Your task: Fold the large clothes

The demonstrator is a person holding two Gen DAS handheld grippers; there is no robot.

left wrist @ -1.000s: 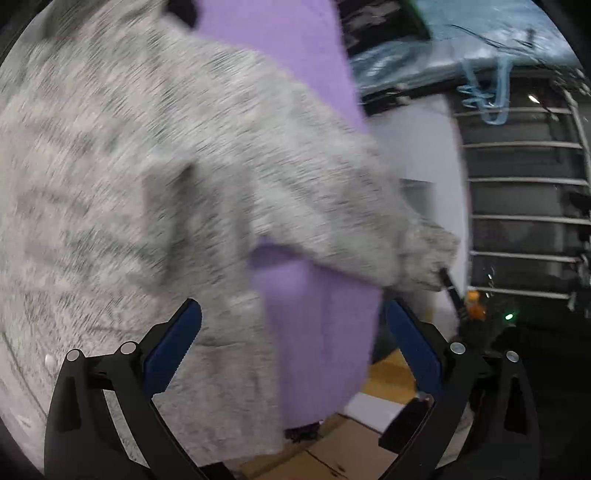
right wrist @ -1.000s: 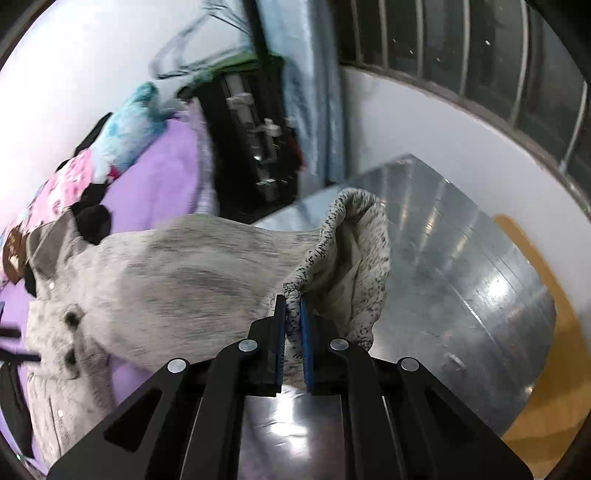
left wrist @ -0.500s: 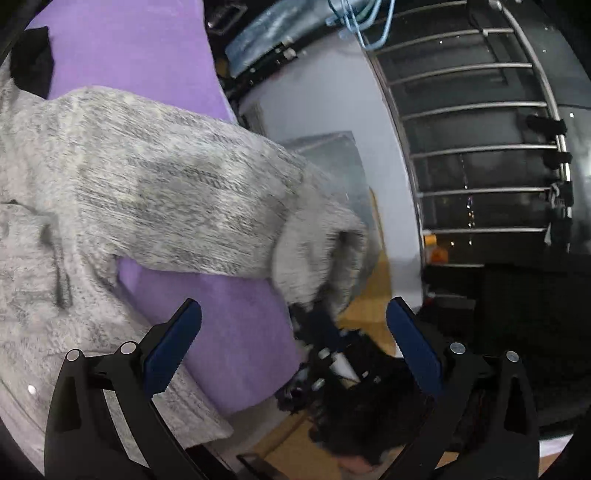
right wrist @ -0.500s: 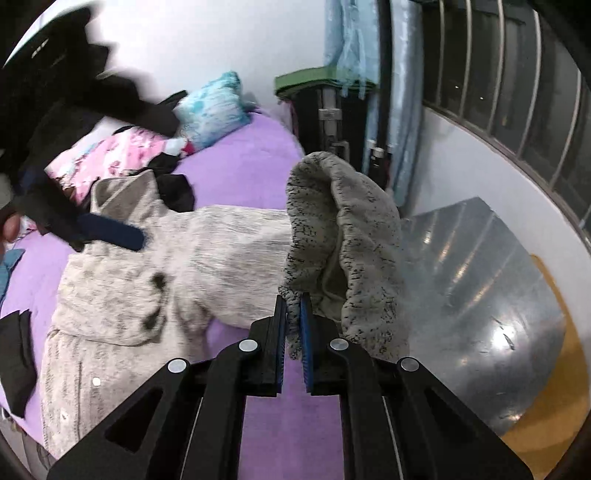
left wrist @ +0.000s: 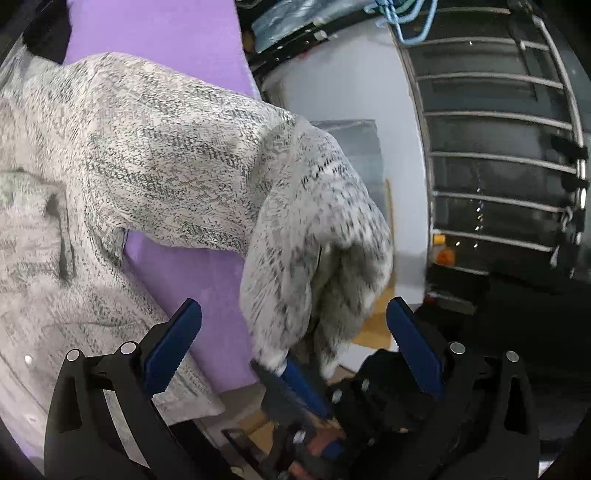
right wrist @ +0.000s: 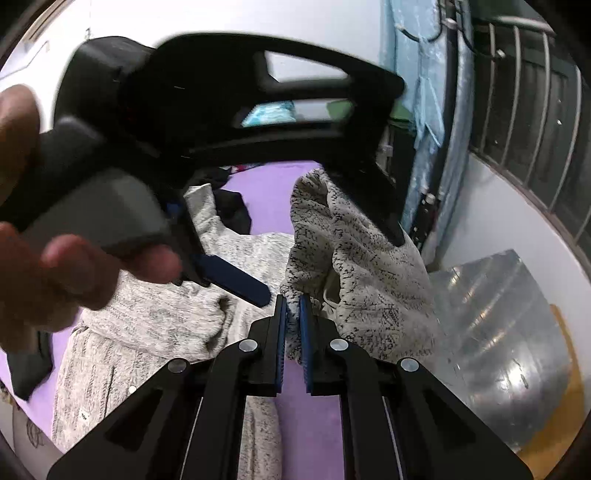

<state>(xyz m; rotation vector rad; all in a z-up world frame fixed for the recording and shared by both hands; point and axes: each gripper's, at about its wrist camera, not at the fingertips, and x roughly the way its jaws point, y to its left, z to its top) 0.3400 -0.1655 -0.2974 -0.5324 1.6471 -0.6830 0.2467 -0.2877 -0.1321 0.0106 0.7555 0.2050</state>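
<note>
A grey speckled knit cardigan [left wrist: 155,158] lies on a purple bed [left wrist: 159,29]. Its sleeve cuff [left wrist: 314,251] is lifted off the bed. My right gripper [right wrist: 291,314] is shut on the cuff's edge [right wrist: 354,266] and holds it up. It also shows from the left wrist view [left wrist: 299,384], low under the cuff. My left gripper [left wrist: 295,325] is open, its blue pads on either side of the hanging cuff, not touching it. In the right wrist view the left gripper [right wrist: 325,243] fills the upper left, held by a hand [right wrist: 55,266].
A metal sheet [right wrist: 509,325] leans by the white wall [left wrist: 343,77] right of the bed. A barred window [left wrist: 495,155] is beyond. Dark clothes [right wrist: 232,210] lie on the bed behind the cardigan. The wooden floor [right wrist: 557,421] shows at the lower right.
My right gripper has lifted the cuff higher and brought it toward my left gripper. My left gripper has moved in close, so the cuff now hangs between its open fingers.
</note>
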